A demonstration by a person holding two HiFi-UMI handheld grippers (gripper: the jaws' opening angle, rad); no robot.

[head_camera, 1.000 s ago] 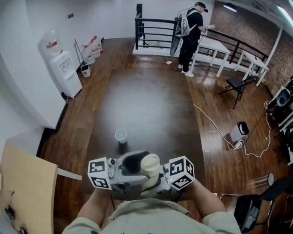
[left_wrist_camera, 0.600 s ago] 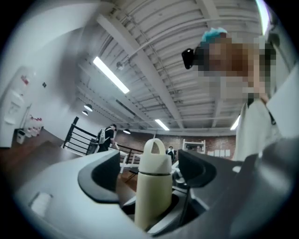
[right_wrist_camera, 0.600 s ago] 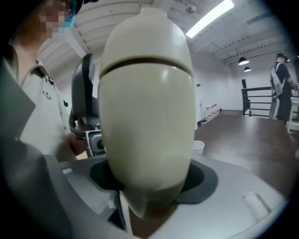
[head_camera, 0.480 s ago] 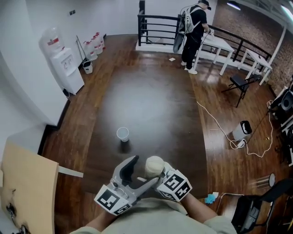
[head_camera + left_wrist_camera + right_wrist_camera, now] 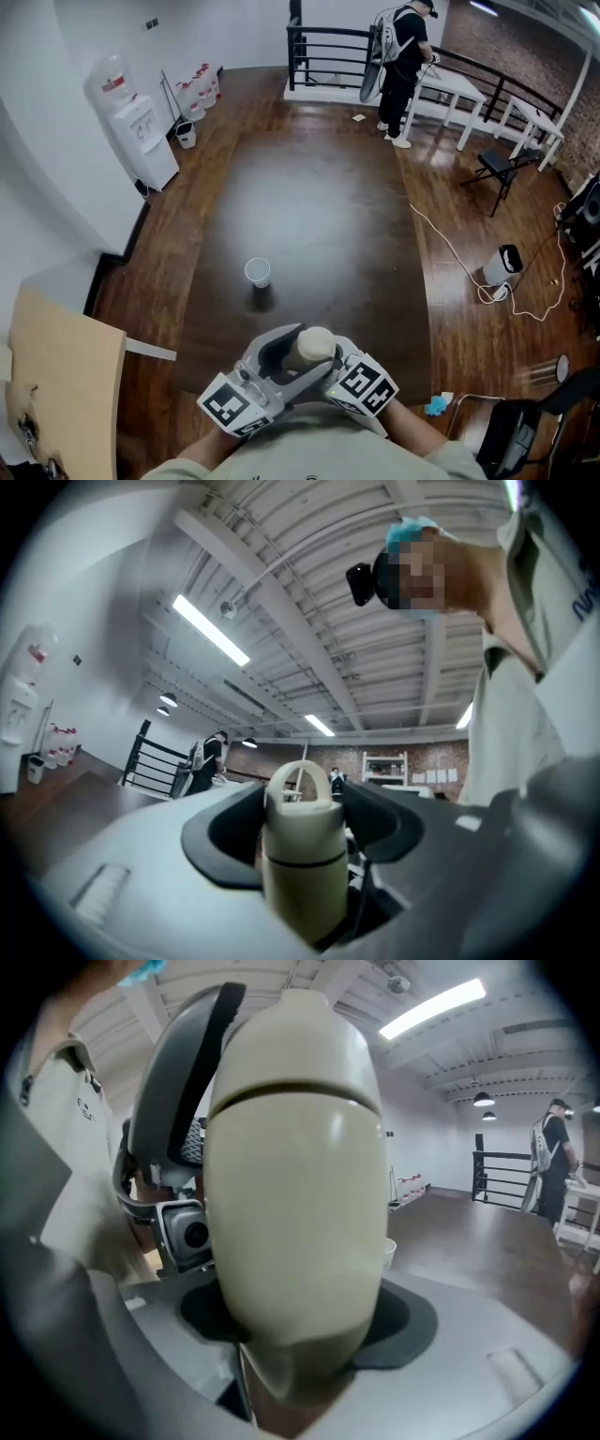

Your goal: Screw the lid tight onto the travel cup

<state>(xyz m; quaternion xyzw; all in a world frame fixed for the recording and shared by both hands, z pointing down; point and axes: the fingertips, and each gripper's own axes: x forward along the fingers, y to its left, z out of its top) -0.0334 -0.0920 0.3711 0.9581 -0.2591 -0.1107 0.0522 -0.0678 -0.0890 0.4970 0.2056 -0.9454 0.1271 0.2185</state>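
A cream travel cup [image 5: 316, 345] is held in the air close to the person's chest, above the near end of the dark table [image 5: 309, 206]. My right gripper [image 5: 330, 364] is shut on the cup's body [image 5: 295, 1194], which fills the right gripper view. My left gripper [image 5: 296, 349] comes in from the left at a tilt. Its jaws have just been closing, and the lid [image 5: 302, 808] with its loop handle stands between them, a black pad against each side. The seam between lid and body shows as a thin dark line.
A white paper cup [image 5: 257, 272] stands on the table ahead. A water dispenser [image 5: 141, 131] is at the far left wall and a tan board [image 5: 56, 375] at the near left. A person [image 5: 403, 56] stands far off by white tables. A folding chair [image 5: 497, 173] and a cable lie to the right.
The left gripper has rolled from level to a tilt and its jaws have closed in on the lid. Both grippers and the cup sit slightly lower and nearer the body.
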